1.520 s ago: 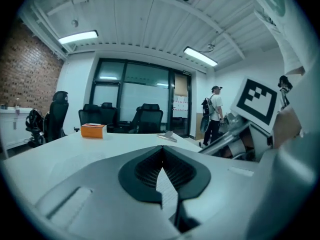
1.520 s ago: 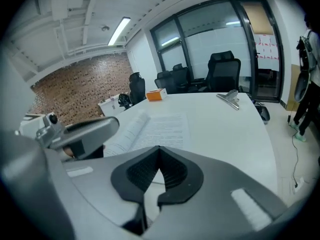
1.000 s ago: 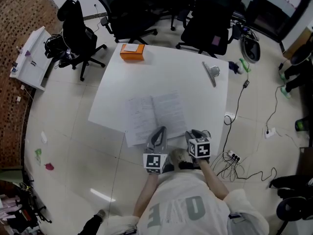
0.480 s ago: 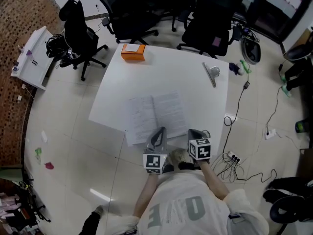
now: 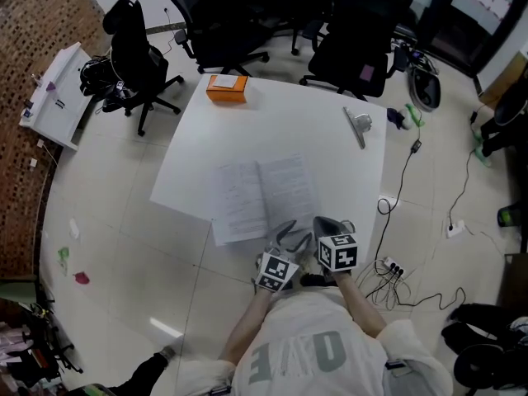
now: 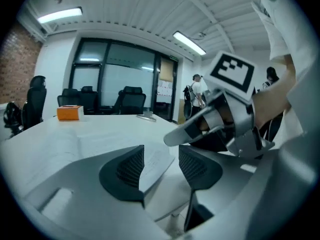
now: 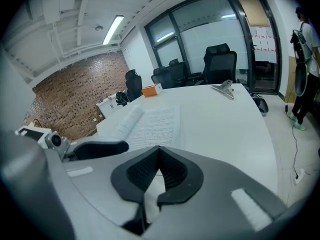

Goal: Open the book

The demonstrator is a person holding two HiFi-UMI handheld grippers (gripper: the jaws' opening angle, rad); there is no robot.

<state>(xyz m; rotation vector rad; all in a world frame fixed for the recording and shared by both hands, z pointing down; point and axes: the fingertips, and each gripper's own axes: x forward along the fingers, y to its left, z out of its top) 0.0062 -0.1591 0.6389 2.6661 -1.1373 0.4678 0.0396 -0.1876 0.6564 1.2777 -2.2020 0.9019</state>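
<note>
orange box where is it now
In the head view the orange box sits at the far left corner of the white table, near the black chairs, beyond the open book.

a white desk (image 5: pixel 330 159) carries an open book (image 5: pixel 262 195) lying flat at its near edge, pages up. an orange box (image 5: pixel 224 87) sits by the far left corner. a grey metal clip (image 5: pixel 358 124) lies near the far right corner, well apart from both.

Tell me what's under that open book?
Only the white table; the open book lies flat on it. Anything beneath the pages is covered.
</note>
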